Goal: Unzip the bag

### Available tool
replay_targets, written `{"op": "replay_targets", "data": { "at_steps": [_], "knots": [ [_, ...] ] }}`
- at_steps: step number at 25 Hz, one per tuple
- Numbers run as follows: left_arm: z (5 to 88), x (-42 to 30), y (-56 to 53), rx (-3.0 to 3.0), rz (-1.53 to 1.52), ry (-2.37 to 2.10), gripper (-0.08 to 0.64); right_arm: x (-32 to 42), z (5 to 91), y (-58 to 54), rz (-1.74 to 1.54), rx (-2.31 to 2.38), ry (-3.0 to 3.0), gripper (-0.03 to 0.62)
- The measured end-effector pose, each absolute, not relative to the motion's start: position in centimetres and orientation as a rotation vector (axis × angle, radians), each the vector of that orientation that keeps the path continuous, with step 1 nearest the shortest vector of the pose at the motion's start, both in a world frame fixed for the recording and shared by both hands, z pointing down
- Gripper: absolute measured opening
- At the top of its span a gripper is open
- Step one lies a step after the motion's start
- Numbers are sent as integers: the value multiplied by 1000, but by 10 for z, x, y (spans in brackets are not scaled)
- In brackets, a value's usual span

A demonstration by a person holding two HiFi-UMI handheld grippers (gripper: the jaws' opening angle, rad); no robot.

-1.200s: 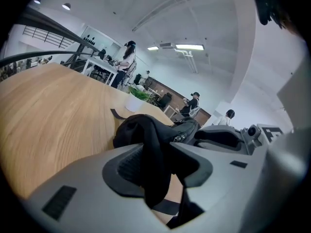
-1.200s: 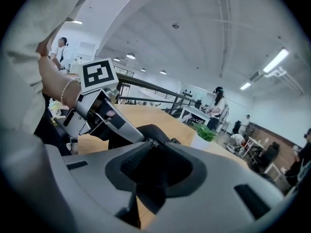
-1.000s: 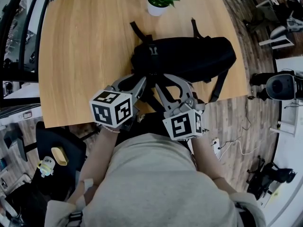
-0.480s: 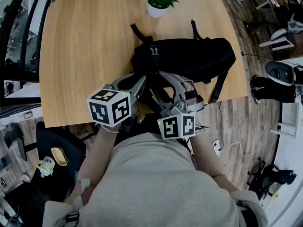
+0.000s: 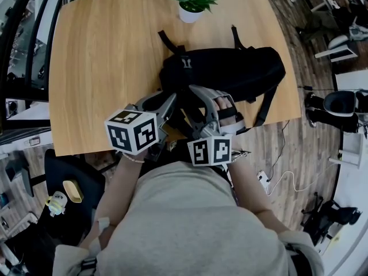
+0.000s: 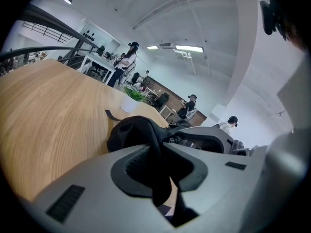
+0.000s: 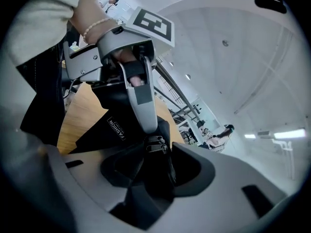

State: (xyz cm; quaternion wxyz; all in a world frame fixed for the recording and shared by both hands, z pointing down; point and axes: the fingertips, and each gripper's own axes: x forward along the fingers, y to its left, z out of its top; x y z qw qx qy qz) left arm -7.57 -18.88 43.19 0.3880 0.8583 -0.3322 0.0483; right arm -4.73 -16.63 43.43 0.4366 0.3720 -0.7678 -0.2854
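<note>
Jaws, left: the left gripper (image 6: 158, 148) is narrow, pinched on a black fold (image 6: 146, 130) of the bag, and its jaws have just been closing further on it.
Jaws, right: the right gripper (image 7: 156, 155) is wide, its jaws having just been opening. Two metal zipper pulls (image 7: 155, 144) sit between the jaws, and the pads do not seem to press on them.
Bag, place: the bag (image 5: 230, 71) lies just ahead of both pairs of jaws, with its near end reaching in between them.
Bag, handling: it looks soft, limp and fairly light, so it would likely drag along when the zipper is tugged. The left pinch looks needed as an anchor. The cloth may bunch ahead of the slider.
Where to hold: the pulls look small, hard, smooth and loose, so they could slip out. They are best taken flat between the pads, close to the slider, and drawn along the zipper line.
Bag, look: it is black all over and rounded, with straps trailing out past the jaws. A small white-lettered label (image 7: 117, 128) sits to the left of the right jaws.
Beyond: a wooden table (image 5: 103, 56) runs under and ahead of the jaws, and a potted plant (image 5: 191, 2) stands well past the bag.
</note>
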Motion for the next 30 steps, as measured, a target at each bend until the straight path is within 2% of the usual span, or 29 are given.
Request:
{"op": "replay_targets", "data": {
  "at_steps": [4, 12, 16, 19, 25, 30],
  "knots": [
    [432, -76, -189, 2195, 123, -846, 77, -45, 429, -165, -692, 954, -1919, 146],
    [433, -76, -189, 2202, 127, -845, 77, -47, 414, -159, -664, 1036, -1977, 161],
    [432, -77, -189, 2207, 131, -839, 77, -49, 405, -157, -648, 1092, -2007, 103],
    [432, -76, -188, 2211, 135, -832, 78, -47, 406, -159, -593, 1126, -2024, 103],
    [431, -76, -188, 2220, 140, -812, 77, -43, 408, -161, -343, 1246, -2122, 51],
    [430, -77, -188, 2230, 146, -794, 77, -42, 411, -167, -204, 1318, -2181, 32]
  ]
}}
